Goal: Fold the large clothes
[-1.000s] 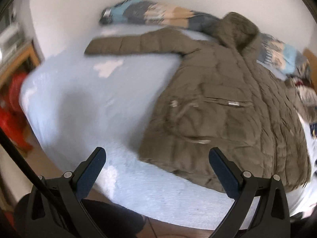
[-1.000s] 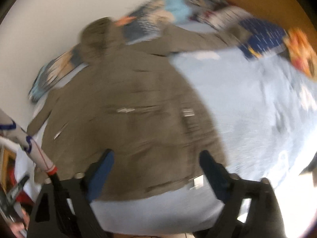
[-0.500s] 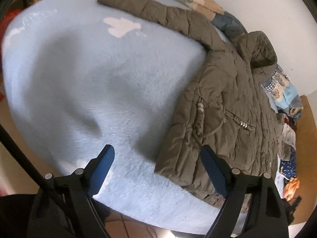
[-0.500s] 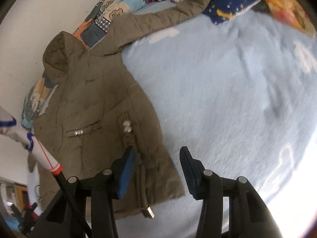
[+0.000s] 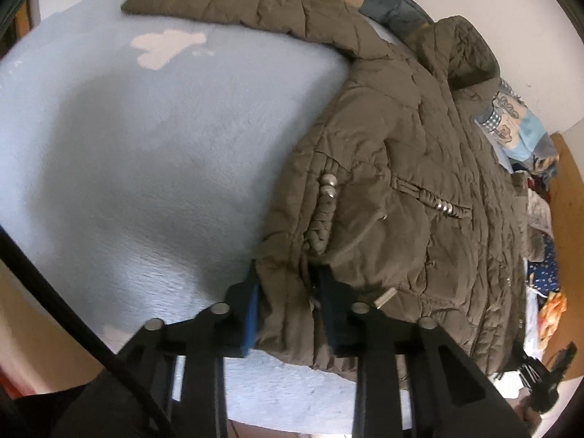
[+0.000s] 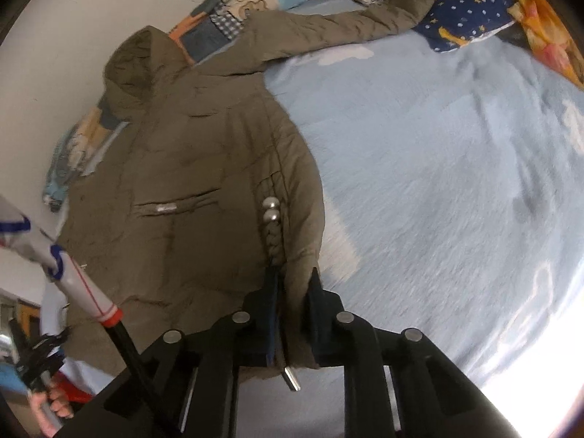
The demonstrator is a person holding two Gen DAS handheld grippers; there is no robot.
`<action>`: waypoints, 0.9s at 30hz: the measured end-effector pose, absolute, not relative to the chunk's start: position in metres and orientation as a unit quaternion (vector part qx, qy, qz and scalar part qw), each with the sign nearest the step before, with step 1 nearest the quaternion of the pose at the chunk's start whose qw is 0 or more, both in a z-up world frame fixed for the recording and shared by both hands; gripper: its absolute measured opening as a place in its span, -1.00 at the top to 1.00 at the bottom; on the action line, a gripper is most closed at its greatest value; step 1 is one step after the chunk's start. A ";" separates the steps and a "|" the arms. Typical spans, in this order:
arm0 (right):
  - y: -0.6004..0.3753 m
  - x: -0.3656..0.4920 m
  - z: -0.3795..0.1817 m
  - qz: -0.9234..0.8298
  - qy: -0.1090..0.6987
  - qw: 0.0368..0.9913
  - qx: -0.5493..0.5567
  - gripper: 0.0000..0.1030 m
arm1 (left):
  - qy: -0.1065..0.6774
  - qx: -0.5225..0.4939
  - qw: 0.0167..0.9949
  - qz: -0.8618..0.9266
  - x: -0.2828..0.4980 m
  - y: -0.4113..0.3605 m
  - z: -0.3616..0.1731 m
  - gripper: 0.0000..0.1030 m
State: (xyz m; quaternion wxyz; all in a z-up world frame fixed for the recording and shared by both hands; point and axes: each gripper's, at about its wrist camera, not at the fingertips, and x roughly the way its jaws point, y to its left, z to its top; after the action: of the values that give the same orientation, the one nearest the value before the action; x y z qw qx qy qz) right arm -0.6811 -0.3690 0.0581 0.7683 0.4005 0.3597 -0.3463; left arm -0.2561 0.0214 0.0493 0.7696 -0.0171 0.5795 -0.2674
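Left wrist view: the left tool point(image 5: 288, 292) is closing, its pads clamped on the hem corner of the olive jacket point(image 5: 419, 168), which lies flat on the blue bed point(image 5: 146, 168).

Right wrist view: the right tool point(image 6: 294, 303) is closing, pinching the jacket's other hem corner point(image 6: 295, 292).

An olive-brown padded jacket point(image 6: 189, 189) lies spread face-up on a pale blue fleece blanket point(image 6: 438, 182), its hood point(image 6: 135, 62) towards a white wall point(image 6: 73, 11) and one sleeve point(image 6: 328, 25) stretched out to the far side. The right gripper point(image 6: 292, 292) is closing its jaws on the jacket's bottom hem corner, the fabric bunched between the dark pads, just below a braided cord with two silver beads point(image 6: 271, 208). A metal zip pull point(image 6: 291, 377) hangs beneath the hem. Patterned bedding point(image 6: 463, 11) sits crumpled along the head of the bed. At lower left, a person's hand point(image 6: 51, 407) grips another black tool.
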 end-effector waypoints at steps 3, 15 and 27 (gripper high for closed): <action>-0.347 -0.679 0.060 -0.336 0.365 0.772 0.398 0.84 | 0.569 -0.016 0.781 -0.256 -0.255 0.032 0.056 0.54; -0.358 -0.698 0.072 -0.352 0.364 0.730 0.458 0.61 | 0.439 0.052 0.876 -0.194 -0.281 0.043 0.125 0.28; -0.503 -0.748 0.176 -0.418 0.176 0.741 0.495 0.11 | 0.340 0.102 0.842 -0.406 -0.327 -0.147 0.205 -0.58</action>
State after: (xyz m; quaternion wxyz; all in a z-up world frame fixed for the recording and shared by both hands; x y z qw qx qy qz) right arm -0.7475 -0.5028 0.1760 0.7408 0.4954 0.1764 -0.4179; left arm -0.3274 -0.1473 0.2055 0.8423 0.1017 0.3397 -0.4060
